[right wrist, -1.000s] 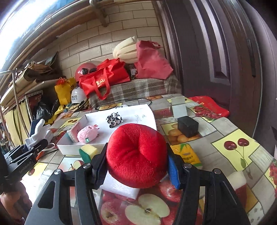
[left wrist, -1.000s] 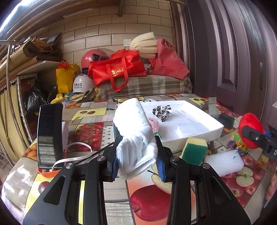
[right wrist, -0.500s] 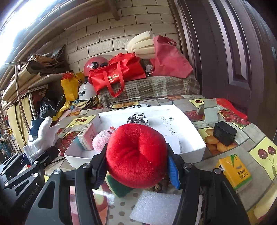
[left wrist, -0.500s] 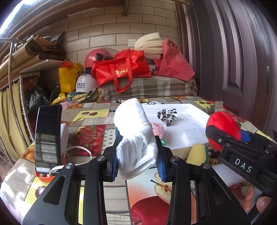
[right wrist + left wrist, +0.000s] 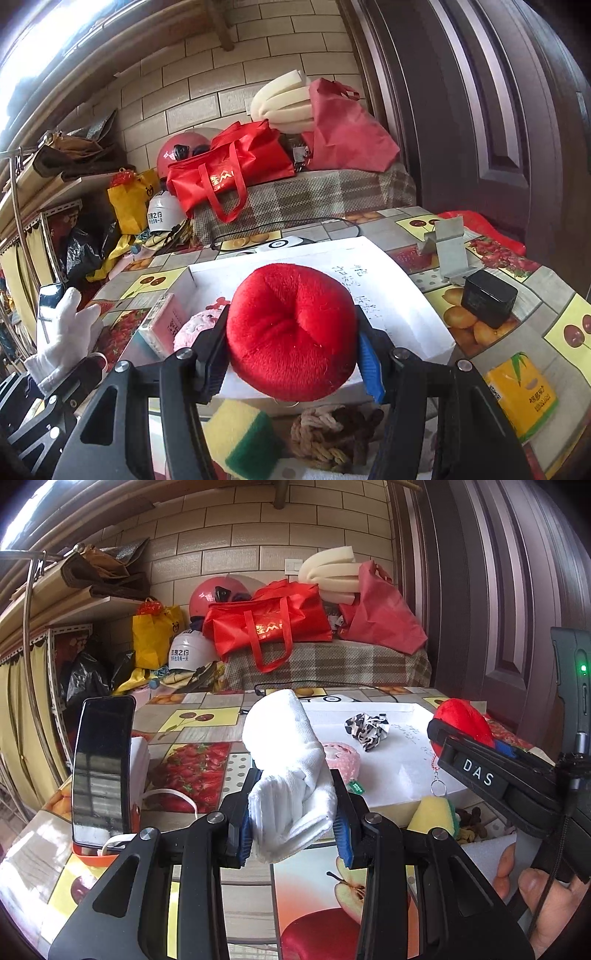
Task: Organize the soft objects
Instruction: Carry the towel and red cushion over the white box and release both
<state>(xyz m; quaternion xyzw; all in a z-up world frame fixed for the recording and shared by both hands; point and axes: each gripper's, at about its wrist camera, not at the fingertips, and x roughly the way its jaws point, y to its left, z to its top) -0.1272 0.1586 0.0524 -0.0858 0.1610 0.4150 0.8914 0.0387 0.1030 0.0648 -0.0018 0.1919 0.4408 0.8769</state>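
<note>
My left gripper (image 5: 292, 829) is shut on a white glove (image 5: 286, 760) and holds it above the table, short of the white box (image 5: 402, 749). My right gripper (image 5: 291, 360) is shut on a red plush ball (image 5: 291, 332) and holds it over the box's near edge (image 5: 417, 317); the ball also shows in the left wrist view (image 5: 463, 716). In the box lie a pink plush toy (image 5: 195, 326), a pink packet (image 5: 160, 325) and a black-and-white crumpled cloth (image 5: 367, 729).
A yellow-green sponge (image 5: 243, 437), a rope knot (image 5: 332, 435) and white foam (image 5: 487, 849) lie in front of the box. A phone on a stand (image 5: 101, 771) is at left. A black box (image 5: 489, 297), a metal stand (image 5: 447, 247) and a yellow tissue pack (image 5: 521, 395) lie at right.
My right gripper has carried the red plush ball left and forward, from beside the box to over its near edge. My left gripper has held the glove almost still.
</note>
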